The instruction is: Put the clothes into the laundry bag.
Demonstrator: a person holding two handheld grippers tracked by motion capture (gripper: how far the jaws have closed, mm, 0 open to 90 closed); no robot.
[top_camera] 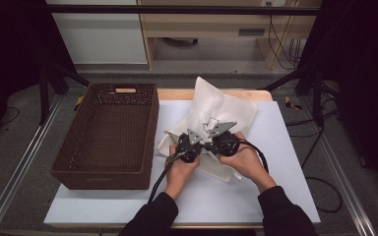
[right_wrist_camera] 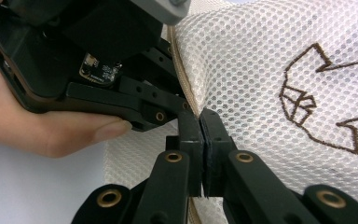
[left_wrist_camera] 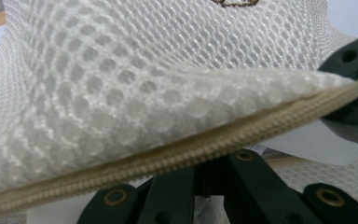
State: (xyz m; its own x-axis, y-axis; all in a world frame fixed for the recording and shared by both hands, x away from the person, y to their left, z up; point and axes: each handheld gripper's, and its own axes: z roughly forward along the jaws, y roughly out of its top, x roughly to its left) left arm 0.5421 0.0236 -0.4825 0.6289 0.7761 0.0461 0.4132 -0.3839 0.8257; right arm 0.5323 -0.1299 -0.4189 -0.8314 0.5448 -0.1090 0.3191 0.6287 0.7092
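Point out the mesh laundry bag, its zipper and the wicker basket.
mesh laundry bag [top_camera: 216,105]: high view, upper white panel.
zipper [left_wrist_camera: 177,151]: left gripper view, beige teeth along the edge.
wicker basket [top_camera: 103,178]: high view, near outer wall.

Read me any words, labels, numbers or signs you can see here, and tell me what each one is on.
No readable words or numbers.
White mesh laundry bag: a brown stitched line emblem, angular shapes, no letters.
Circuit board on the left tool: markings too small to read.
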